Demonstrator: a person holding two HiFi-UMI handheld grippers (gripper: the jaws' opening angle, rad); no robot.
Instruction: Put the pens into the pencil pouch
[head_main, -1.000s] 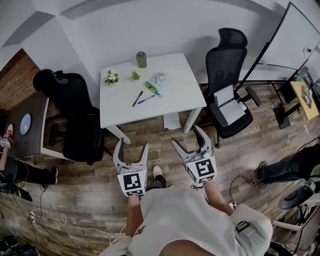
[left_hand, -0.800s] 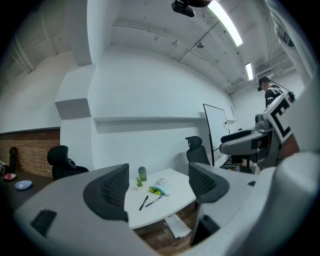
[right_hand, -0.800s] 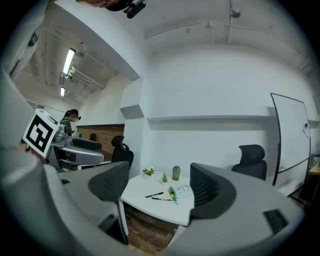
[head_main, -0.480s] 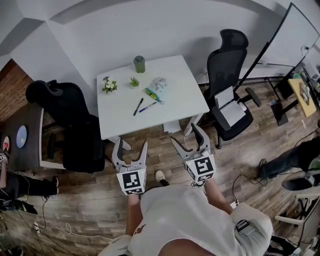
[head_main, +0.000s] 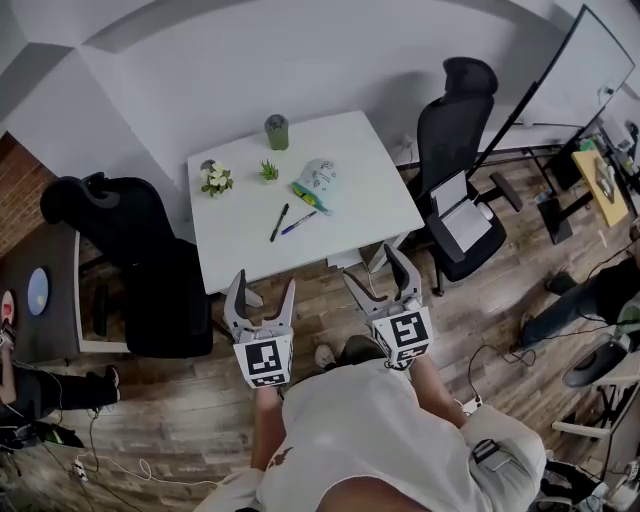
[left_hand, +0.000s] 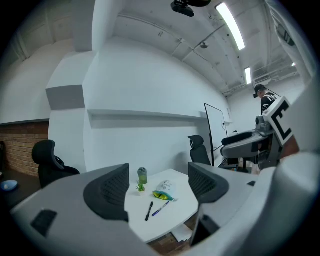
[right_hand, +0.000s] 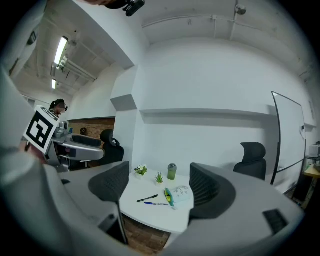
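A black pen (head_main: 279, 222) and a blue pen (head_main: 298, 222) lie side by side on the white table (head_main: 350, 200). Just behind them rests the pale pencil pouch (head_main: 317, 182), its green mouth turned toward the pens. My left gripper (head_main: 260, 296) and right gripper (head_main: 381, 282) hang open and empty over the wooden floor, short of the table's near edge. The left gripper view shows the black pen (left_hand: 149, 210), blue pen (left_hand: 160, 208) and pouch (left_hand: 164, 190) between its jaws. The right gripper view shows the black pen (right_hand: 147, 198), blue pen (right_hand: 156, 203) and pouch (right_hand: 178, 193).
A green cup (head_main: 277, 131) and two small plants (head_main: 215, 179) stand along the table's far side. Black office chairs sit at the left (head_main: 130, 255) and right (head_main: 455, 150) of the table. A dark side table (head_main: 40, 290) stands further left, and people sit at the room's edges.
The table has drawn slightly nearer and shifted in the head view as the person steps forward. Both grippers stay open and level in front of the body.
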